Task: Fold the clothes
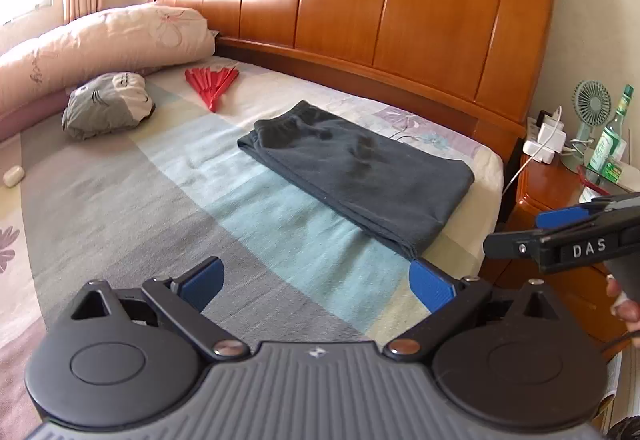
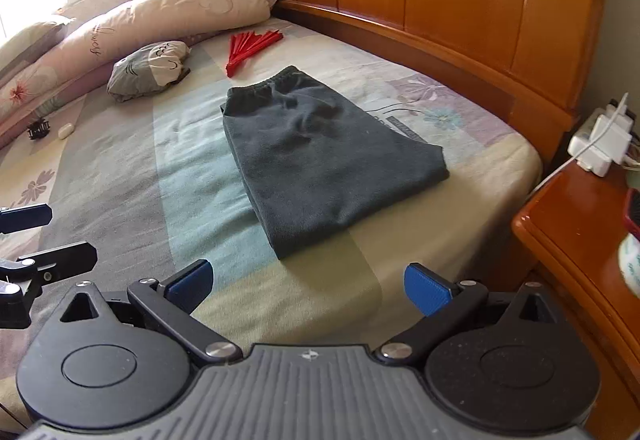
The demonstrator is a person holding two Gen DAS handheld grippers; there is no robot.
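Dark grey trousers [image 1: 356,172] lie folded into a flat rectangle on the bed, waistband toward the far left; they also show in the right wrist view [image 2: 320,156]. My left gripper [image 1: 316,282] is open and empty, held above the sheet just short of the trousers' near corner. My right gripper [image 2: 308,284] is open and empty, held above the bed's near edge, a little short of the trousers. The right gripper also shows at the right edge of the left wrist view [image 1: 560,230]. The left gripper shows at the left edge of the right wrist view [image 2: 48,236].
A wooden headboard [image 1: 380,0] stands behind the bed. A rolled quilt [image 1: 100,44], a grey plush cushion [image 1: 108,104], a red folding fan [image 1: 212,82] and a small white case [image 1: 14,176] lie at the far left. A wooden nightstand [image 2: 580,224] with chargers, a fan and a bottle stands right.
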